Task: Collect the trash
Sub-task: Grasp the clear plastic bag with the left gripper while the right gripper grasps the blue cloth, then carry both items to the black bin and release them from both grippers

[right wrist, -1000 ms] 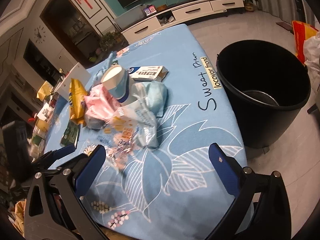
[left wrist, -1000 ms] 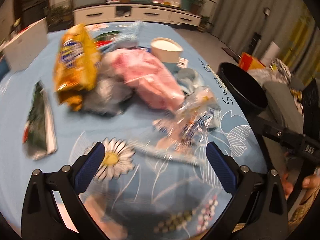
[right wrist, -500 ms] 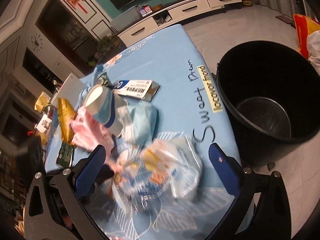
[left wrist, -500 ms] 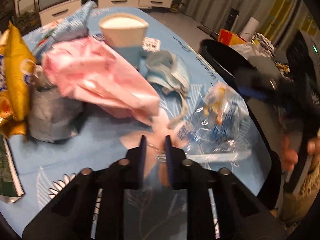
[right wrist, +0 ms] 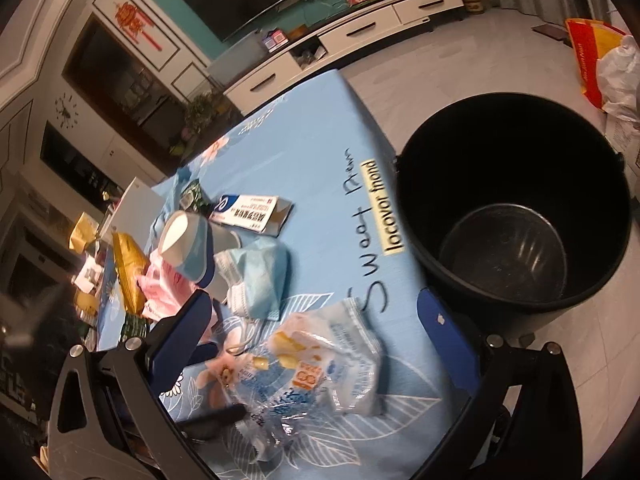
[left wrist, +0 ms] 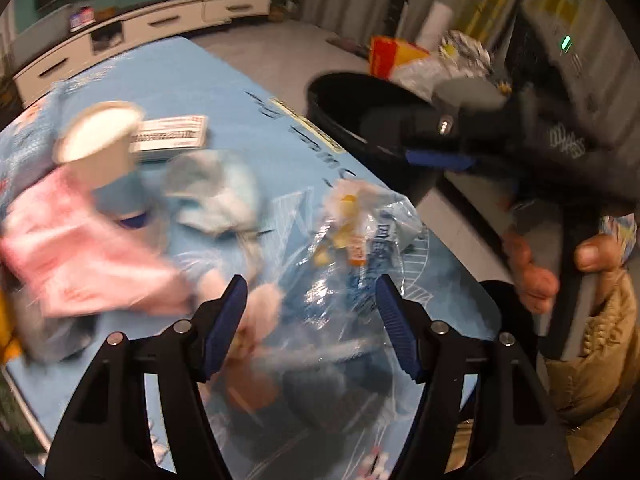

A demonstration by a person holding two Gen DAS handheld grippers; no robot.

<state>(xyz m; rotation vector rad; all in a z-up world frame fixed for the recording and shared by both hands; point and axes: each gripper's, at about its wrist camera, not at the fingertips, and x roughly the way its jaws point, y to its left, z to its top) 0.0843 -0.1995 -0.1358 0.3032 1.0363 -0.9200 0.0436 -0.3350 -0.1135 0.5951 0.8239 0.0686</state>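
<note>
A clear crinkled plastic wrapper (left wrist: 352, 248) (right wrist: 320, 372) lies on the blue tablecloth (right wrist: 316, 168) near its right edge. My left gripper (left wrist: 312, 312) is open, its fingers either side of the wrapper's near end, not gripping it. My right gripper (right wrist: 312, 340) is open and hangs over the same wrapper. The black trash bucket (right wrist: 516, 208) (left wrist: 360, 120) stands on the floor just right of the table, empty. More trash lies further back: a pink bag (left wrist: 80, 248), a blue face mask (right wrist: 256, 276), a paper cup (right wrist: 188, 244), a flat carton (right wrist: 252, 212), a yellow snack bag (right wrist: 128, 268).
A white TV cabinet (right wrist: 352, 36) stands against the far wall. Bags and an orange-yellow sack (right wrist: 592, 52) lie on the floor beyond the bucket. The table's right edge runs beside the bucket.
My left gripper was shut on the wrapper half a second ago and has opened, letting it drop nearer the table's right edge. My right gripper has moved in over the wrapper.
</note>
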